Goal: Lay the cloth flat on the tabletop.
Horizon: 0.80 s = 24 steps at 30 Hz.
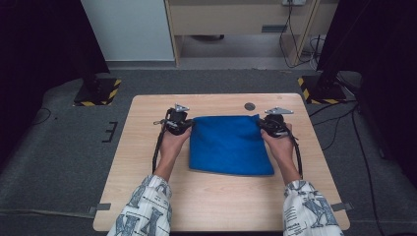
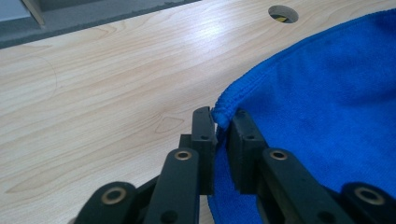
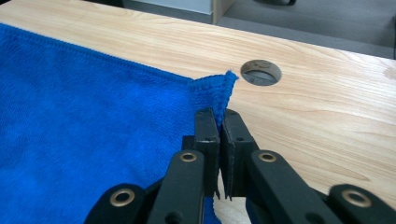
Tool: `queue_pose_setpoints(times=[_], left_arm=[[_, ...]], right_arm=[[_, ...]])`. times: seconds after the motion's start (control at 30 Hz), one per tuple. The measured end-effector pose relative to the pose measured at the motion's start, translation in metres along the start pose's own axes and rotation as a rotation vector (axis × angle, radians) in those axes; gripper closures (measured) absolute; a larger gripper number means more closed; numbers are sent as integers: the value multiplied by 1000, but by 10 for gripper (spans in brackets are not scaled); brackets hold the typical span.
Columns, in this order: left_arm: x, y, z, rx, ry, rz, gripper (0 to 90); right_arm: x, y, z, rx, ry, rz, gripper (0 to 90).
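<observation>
A blue cloth point(image 1: 228, 145) lies folded flat in the middle of the wooden table point(image 1: 211, 201). My left gripper point(image 1: 189, 123) sits at its far left corner and my right gripper point(image 1: 260, 123) at its far right corner, both low over the table. In the left gripper view the cloth's point(image 2: 327, 93) hemmed corner fills the narrow gap between the jaws of the left gripper point(image 2: 222, 123). In the right gripper view the right gripper point(image 3: 219, 121) is pinched tight on the other corner of the cloth point(image 3: 93, 116), which sticks up past the jaw tips.
A round cable hole point(image 1: 250, 106) is set in the table just beyond the cloth's far edge, nearer my right gripper. Bare wood surrounds the cloth on all sides. Two stand bases with yellow-black stripes point(image 1: 98, 91) rest on the floor beyond the table's far corners.
</observation>
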State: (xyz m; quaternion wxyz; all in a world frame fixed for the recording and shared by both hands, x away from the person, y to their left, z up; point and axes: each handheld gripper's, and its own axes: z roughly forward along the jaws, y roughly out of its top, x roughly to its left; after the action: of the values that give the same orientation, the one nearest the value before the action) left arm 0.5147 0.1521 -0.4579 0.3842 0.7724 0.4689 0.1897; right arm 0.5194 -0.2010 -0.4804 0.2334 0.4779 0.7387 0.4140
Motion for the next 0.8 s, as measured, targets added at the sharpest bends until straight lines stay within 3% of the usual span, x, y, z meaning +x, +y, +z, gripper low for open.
queue_pose_setpoints(times=[0.07, 0.2, 0.27, 0.37, 0.5, 0.63, 0.8], left_arm=[[-1, 0, 2, -5, 3, 1, 729], [0, -1, 6, -13, 32, -19, 405], [3, -1, 5, -16, 29, -40, 321], [5, -1, 3, -38, 28, -45, 272], [4, -1, 3, -28, 40, -16, 230], [3, -4, -4, -57, 30, -22, 214], [3, -15, -23, -106, 5, -9, 212]], right_arm=[[-1, 0, 1, 10, -8, 2, 812], [-2, 3, 0, 5, -33, 24, 605], [-3, 3, -1, 1, -51, 23, 513], [-4, 4, -3, -6, -71, 20, 444], [-4, 3, -3, -6, -89, 23, 410], [-1, -1, -9, -4, -77, 7, 396], [0, -8, -23, -13, -49, -1, 386]])
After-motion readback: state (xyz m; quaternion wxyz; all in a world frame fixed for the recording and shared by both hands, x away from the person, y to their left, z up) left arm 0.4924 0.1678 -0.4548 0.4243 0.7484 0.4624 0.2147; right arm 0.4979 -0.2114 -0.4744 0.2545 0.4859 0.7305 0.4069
